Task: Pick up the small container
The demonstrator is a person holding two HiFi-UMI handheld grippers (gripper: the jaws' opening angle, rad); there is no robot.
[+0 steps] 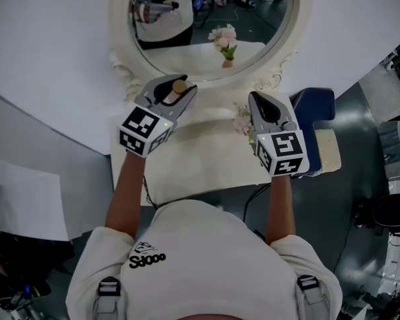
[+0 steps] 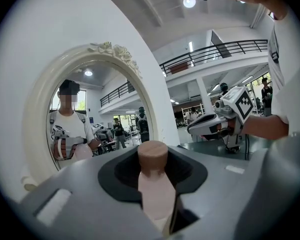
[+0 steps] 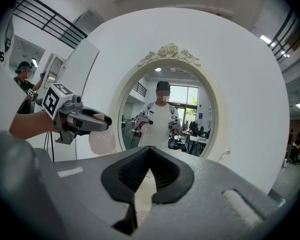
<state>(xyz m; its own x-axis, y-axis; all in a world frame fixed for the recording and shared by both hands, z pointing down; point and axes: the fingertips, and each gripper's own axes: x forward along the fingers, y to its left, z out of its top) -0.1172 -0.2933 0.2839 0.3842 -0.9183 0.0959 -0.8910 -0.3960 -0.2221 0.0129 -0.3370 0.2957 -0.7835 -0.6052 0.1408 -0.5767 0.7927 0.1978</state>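
Left gripper [image 1: 175,93], centre-left of the head view, is clamped on the small container [image 2: 155,189]. The jaws pinch the pale pink body just under the wooden-looking cap. Gripping that high probably lets the cap's wider shoulder stop it slipping while the body hangs free. The container is off the cream table [image 1: 200,165] and held up in front of the oval mirror [image 1: 123,45], so the pick looks done or nearly done.

Right gripper [image 1: 261,102], centre-right, has its jaws together with nothing between them. It is well apart from the container and likely just parked out of the way.

View differences:
- The head view shows only the cap poking out between the left jaws.
- The left gripper view shows the cap and upper body close up, bottom hidden.
- The right gripper view, at its left edge, shows the rounded lower body hanging below the left jaws.
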